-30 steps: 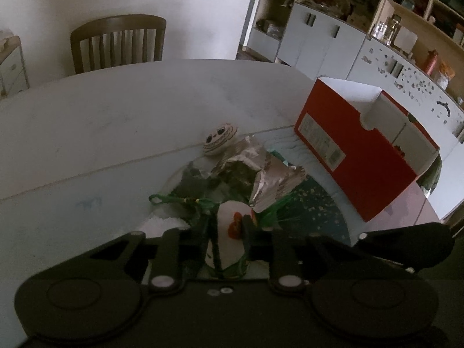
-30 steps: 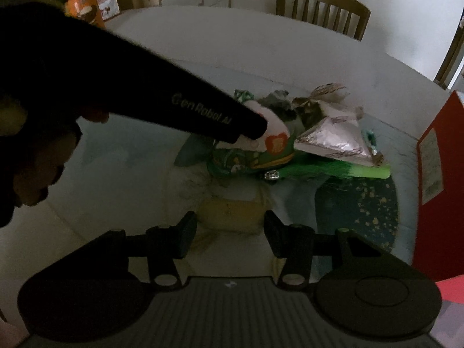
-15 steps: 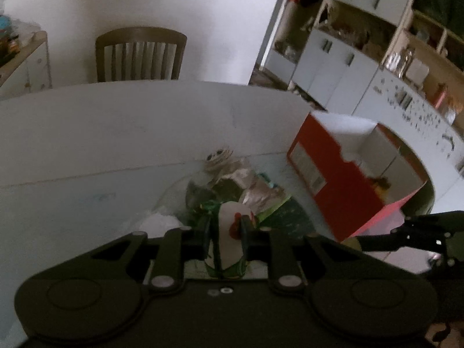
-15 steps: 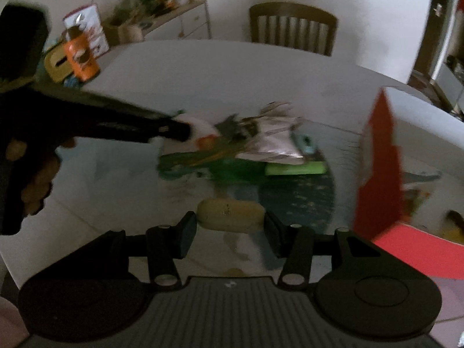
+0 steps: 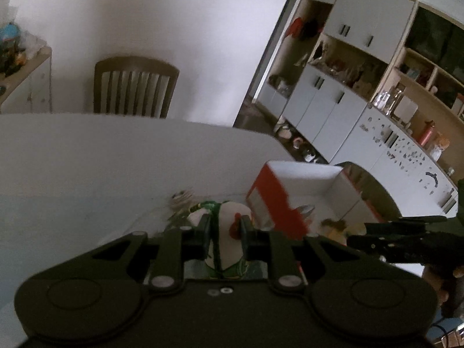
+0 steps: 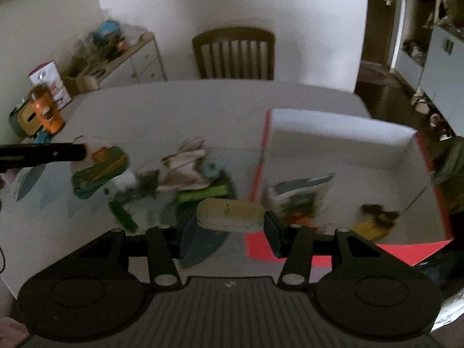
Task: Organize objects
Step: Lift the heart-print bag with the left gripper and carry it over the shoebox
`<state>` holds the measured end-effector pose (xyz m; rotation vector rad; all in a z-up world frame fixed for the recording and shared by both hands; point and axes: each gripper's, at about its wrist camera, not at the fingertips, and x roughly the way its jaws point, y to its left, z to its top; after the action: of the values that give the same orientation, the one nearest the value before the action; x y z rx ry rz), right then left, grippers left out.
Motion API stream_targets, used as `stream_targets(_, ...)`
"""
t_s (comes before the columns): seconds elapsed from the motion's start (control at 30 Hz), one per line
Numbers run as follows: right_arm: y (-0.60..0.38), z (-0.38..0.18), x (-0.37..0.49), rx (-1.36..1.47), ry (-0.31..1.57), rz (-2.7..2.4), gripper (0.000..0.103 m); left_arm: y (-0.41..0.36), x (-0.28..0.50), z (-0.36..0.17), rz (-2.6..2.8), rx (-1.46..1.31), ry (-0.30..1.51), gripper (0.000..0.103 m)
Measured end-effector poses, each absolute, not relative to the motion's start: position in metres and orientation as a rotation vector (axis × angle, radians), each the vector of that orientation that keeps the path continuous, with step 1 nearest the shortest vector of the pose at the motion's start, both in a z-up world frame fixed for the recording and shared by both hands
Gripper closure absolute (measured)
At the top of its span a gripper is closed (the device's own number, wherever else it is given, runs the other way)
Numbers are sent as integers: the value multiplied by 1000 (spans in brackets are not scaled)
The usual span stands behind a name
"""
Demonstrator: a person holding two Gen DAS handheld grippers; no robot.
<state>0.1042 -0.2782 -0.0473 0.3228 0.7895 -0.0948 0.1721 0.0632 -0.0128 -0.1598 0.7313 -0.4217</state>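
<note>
Left gripper [image 5: 223, 226]: the jaws are clamped narrowly on a green-and-white packet [image 5: 227, 240], which is held clear of the table [image 5: 116, 156]; in the right wrist view the same packet [image 6: 100, 168] is seen hanging off the black fingertips at the far left.
Loose pile [image 6: 185, 174]: a crumpled silvery wrapper, a teal round piece and a bright green strip are left on the table between the packet and the box; these are judged still to be sorted.
Right gripper [image 6: 230, 217]: the jaws stand partly apart and are closed on a pale oblong case [image 6: 230, 214], gripped by its two ends and carried level, just beside the box's near left corner.
Red box [image 6: 342, 133]: it is open at the top, with white inner walls; a printed packet and a yellow-and-brown item already lie inside.
Step in hand: both held things are judged to be bound for the box.
Doing it well: the case should be carried fully over the red wall before release, and lowered onto bare floor between the items inside.
Order: the two grippers are best brought in one after the other, so that they are kept apart above the box.
</note>
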Motion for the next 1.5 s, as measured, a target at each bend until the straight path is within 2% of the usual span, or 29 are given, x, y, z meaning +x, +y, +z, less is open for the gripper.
stream_targets(0.3, -337, -52, 91, 289, 785, -155, 53, 3, 181, 15, -478, -140, 669, 84)
stream_targets(0.67, -407, -79, 81, 297, 820, -203, 53, -87, 205, 11, -581, -96, 686, 84)
stream_targets(1.23, -467, -102, 124, 256, 863, -211, 53, -185, 250, -27, -665, 17, 781, 84)
stream_targets(1.5, -472, -135, 155, 210, 944, -190, 53, -200, 268, -78, -634, 95, 892, 84)
